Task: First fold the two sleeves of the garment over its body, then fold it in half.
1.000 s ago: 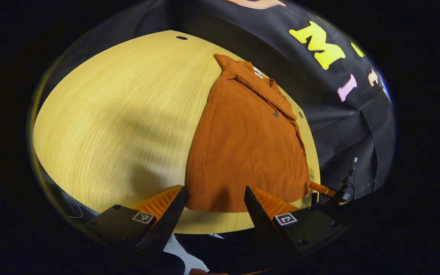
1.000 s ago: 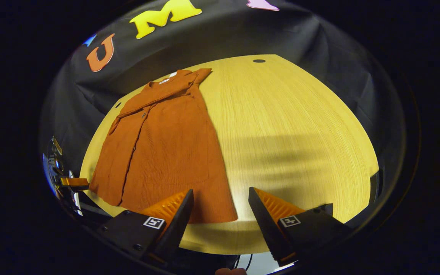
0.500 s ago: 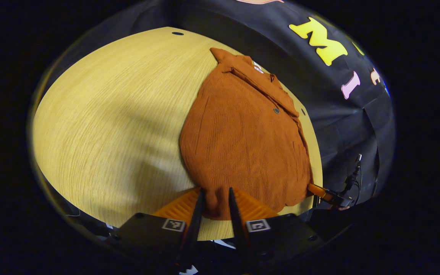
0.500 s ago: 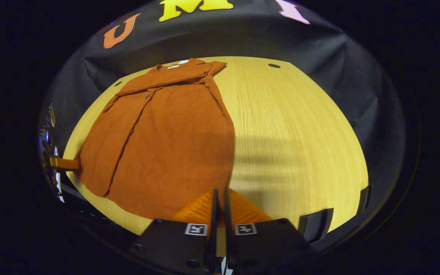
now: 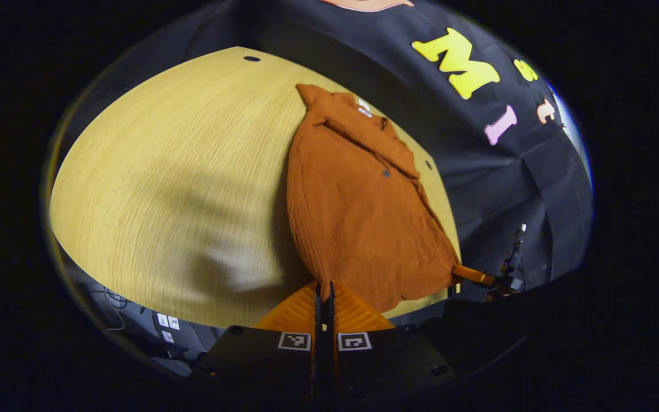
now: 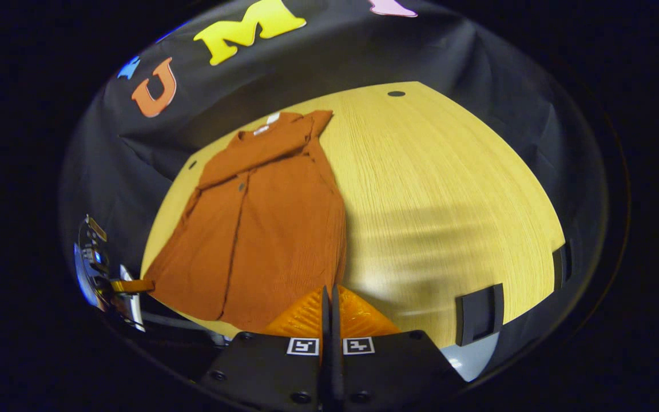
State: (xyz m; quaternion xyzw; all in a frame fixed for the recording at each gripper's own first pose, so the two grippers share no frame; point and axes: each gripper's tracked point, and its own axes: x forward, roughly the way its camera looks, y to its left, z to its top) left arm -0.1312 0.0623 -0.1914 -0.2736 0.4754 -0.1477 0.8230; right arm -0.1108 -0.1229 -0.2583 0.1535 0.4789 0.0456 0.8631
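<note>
Pale wooden counter (image 5: 152, 171) carries the rust-orange garment (image 5: 358, 206), its collar toward the booth's wall and its hem at the counter's near edge. At that hem the left gripper (image 5: 324, 289) has its fingers clamped together on one corner, and the right gripper (image 6: 330, 292) pinches the other corner.

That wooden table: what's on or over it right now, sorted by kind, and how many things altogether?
Garments: 1, a rust-orange button-front garment lying on the table.
Grippers: 2, the left gripper and the right gripper, each with jaws closed on a near hem corner.
Tables: 1.
Total: 4.
</note>
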